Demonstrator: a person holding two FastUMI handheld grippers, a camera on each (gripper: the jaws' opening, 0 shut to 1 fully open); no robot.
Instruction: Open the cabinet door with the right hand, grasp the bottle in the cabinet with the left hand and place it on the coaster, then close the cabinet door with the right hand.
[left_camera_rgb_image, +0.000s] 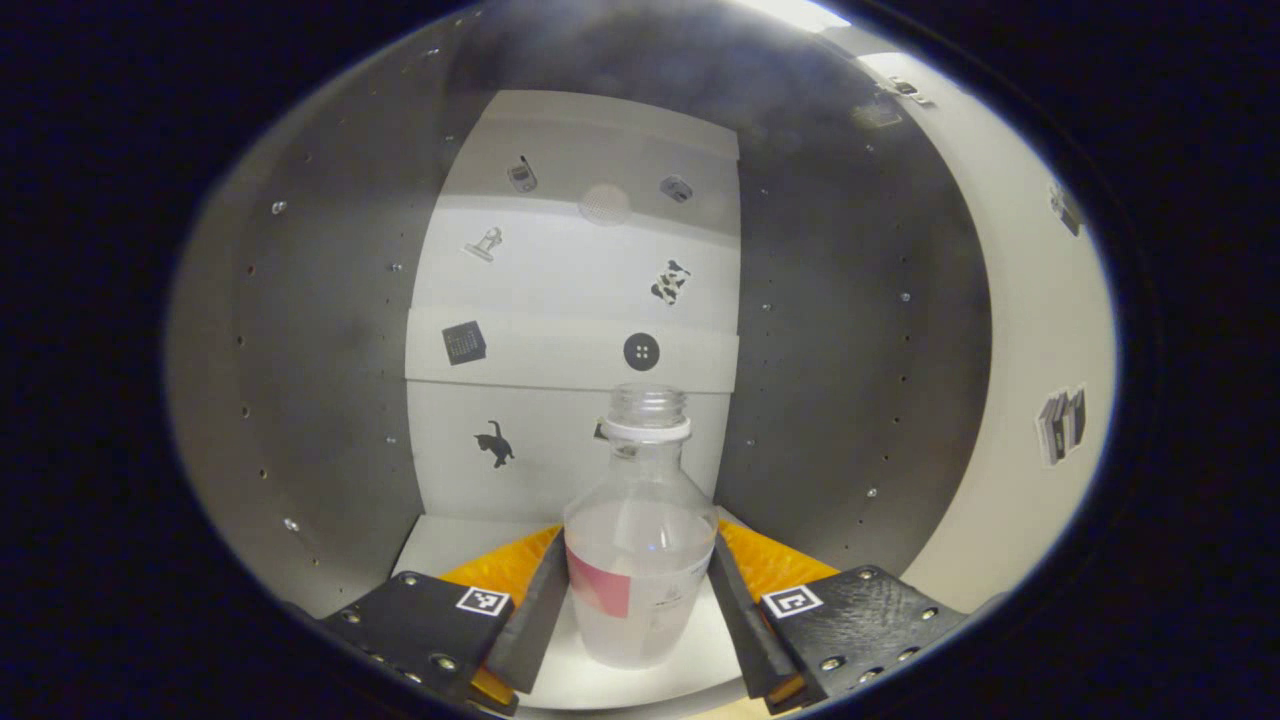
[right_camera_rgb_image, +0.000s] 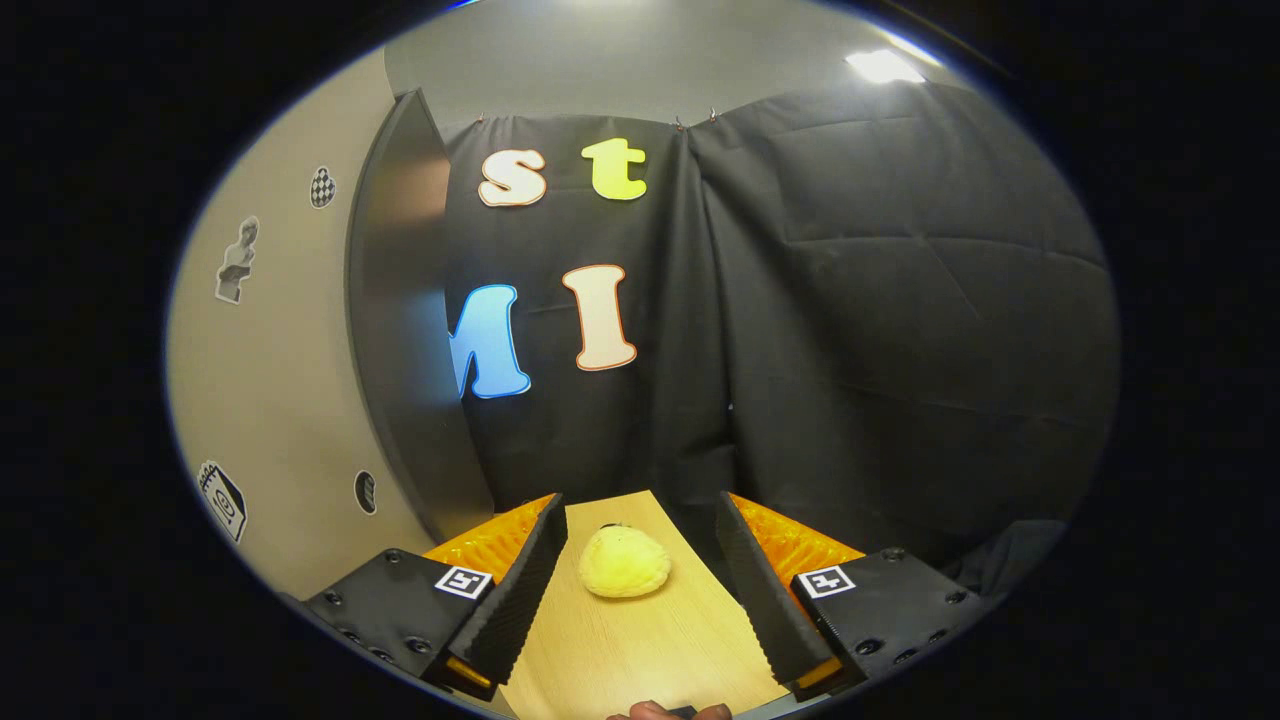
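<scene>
Inside the white cabinet (left_camera_rgb_image: 330, 400) a clear plastic bottle (left_camera_rgb_image: 640, 540) without a cap stands upright on the cabinet floor, partly filled with a pale liquid and bearing a pink label. My left gripper (left_camera_rgb_image: 638, 590) reaches into the cabinet with both fingers pressed against the bottle's sides. The cabinet door (right_camera_rgb_image: 400, 330) stands swung open at the left of the right gripper view, its dark edge facing me. My right gripper (right_camera_rgb_image: 640, 570) hovers open over the wooden table (right_camera_rgb_image: 640, 650) beside the door, holding nothing.
A yellow soft round object (right_camera_rgb_image: 625, 562) lies on the table between and beyond the right fingers. The cabinet's back panel (left_camera_rgb_image: 570, 350) carries small stickers, and its side walls stand close on both sides of the bottle. Black cloth hangs behind the table.
</scene>
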